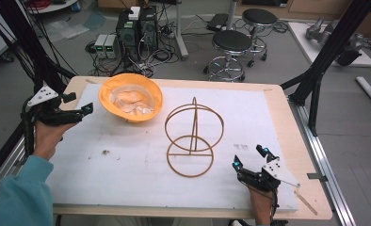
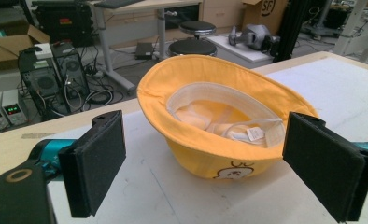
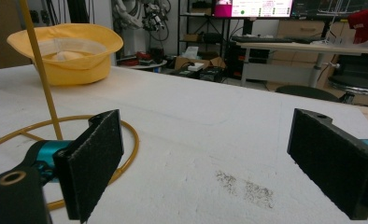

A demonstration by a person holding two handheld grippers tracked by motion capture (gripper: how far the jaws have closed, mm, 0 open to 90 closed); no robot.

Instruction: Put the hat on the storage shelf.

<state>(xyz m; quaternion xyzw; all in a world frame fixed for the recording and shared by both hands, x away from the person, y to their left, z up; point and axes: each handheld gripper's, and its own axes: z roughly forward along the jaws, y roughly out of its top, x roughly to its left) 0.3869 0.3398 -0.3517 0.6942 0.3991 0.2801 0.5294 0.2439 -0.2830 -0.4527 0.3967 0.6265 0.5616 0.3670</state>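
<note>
Yellow bucket hat (image 1: 130,97) lay upside down at the far left of the white mat (image 1: 127,179), brim up, its pale lining open to the high view. Just to its right stood the wire hat stand (image 1: 191,139), a gold-coloured frame with a flat ring on the mat, an upright post and a second ring raised on it; hat and stand sat near each other but apart. From above I could see my left gripper (image 1: 77,104) held off the table's left edge, level with the hat and a little short of it, and my right gripper (image 1: 250,157) low at the near right, just beside the stand's base ring. The left gripper view gave what the high view could not: a small cartoon figure printed on the hat's (image 2: 219,121) crown near the mat, and a white label sewn inside the band. My left gripper (image 2: 219,163) had its jaws spread wide, wider than the hat between them, and held nothing. The right gripper view showed the hat (image 3: 65,53) far off and side-on, only the stand's (image 3: 56,126) post and part of its base ring, and a grey smudge (image 3: 245,186) on the mat. My right gripper (image 3: 205,163) was likewise wide open and empty. The printed figure was cut off by the mat line, and the label's writing was too small to read.
</note>
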